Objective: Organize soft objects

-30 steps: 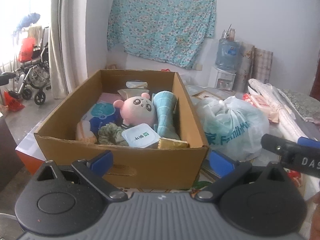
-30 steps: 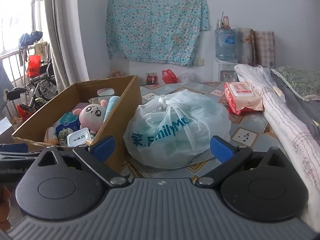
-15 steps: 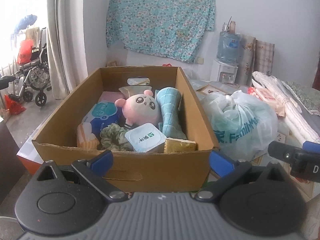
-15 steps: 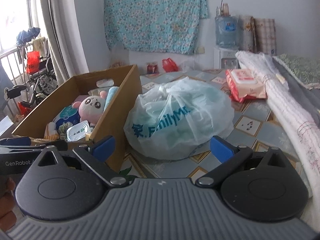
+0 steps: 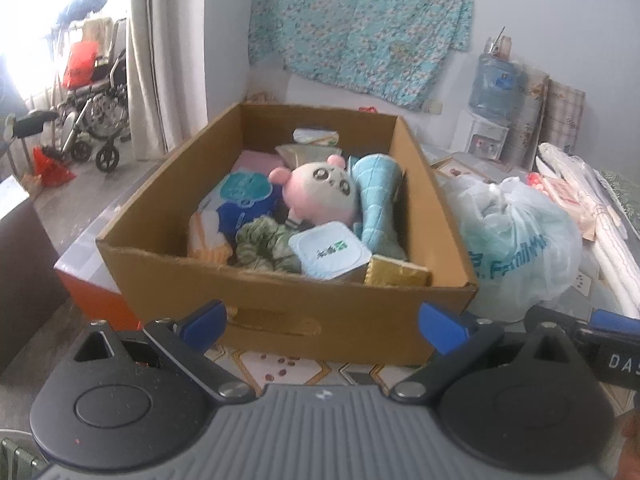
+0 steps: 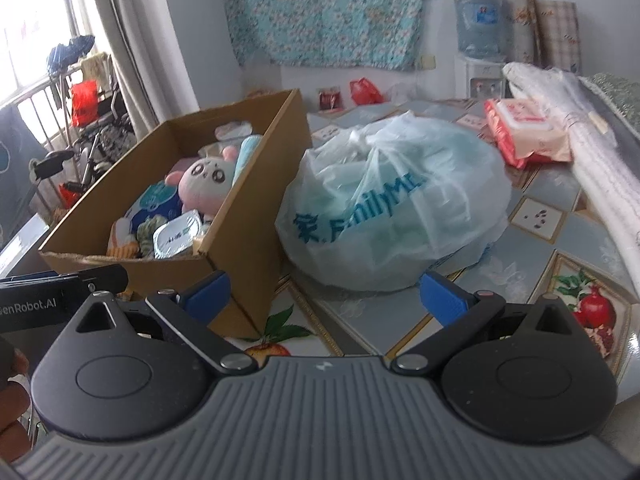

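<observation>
Left wrist view, left gripper (image 5: pixel 322 316) wide open, empty, facing cardboard box (image 5: pixel 280 304) near edge

Cardboard box (image 5: pixel 280 316) open on top, packed with items; tied plastic bag (image 6: pixel 396 204) crowds its right wall

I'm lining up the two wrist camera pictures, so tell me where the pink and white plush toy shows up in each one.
Left wrist view: the pink and white plush toy sits near picture centre, inside the cardboard box, left of the rolled blue towel.
Right wrist view: the toy is left of centre, in the same box.
Shared landmark: the white FamilyMart plastic bag beside the box.
</observation>
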{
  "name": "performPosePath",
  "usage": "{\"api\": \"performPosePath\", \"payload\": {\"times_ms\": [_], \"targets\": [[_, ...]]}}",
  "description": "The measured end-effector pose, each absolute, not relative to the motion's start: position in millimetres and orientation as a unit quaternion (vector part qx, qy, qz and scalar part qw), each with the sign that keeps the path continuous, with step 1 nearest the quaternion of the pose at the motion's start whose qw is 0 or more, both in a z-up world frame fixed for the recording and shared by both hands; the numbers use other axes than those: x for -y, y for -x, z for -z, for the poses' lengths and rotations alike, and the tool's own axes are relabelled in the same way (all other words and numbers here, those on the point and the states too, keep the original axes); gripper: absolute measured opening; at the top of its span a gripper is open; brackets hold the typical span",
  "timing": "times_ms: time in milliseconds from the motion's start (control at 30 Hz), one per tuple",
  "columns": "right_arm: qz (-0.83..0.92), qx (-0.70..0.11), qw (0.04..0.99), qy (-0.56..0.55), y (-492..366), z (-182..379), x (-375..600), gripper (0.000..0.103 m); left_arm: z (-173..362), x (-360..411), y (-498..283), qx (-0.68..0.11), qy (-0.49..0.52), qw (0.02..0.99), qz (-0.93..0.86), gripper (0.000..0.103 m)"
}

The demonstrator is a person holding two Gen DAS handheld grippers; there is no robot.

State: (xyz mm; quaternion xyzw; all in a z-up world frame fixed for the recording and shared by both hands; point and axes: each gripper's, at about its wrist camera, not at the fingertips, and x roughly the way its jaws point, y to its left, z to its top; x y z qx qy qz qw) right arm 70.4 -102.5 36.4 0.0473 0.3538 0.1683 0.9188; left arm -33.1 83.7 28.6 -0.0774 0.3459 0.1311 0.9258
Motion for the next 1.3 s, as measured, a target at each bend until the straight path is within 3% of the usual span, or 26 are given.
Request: {"api": "performPosePath", "payload": {"times_ms": [1300], "targets": [[-0.172,-0.376,0.910,-0.023,-77,-39,100,0.102,-22,-61,20,-0.375,0.052,0.912,-0.155,0.103]]}}
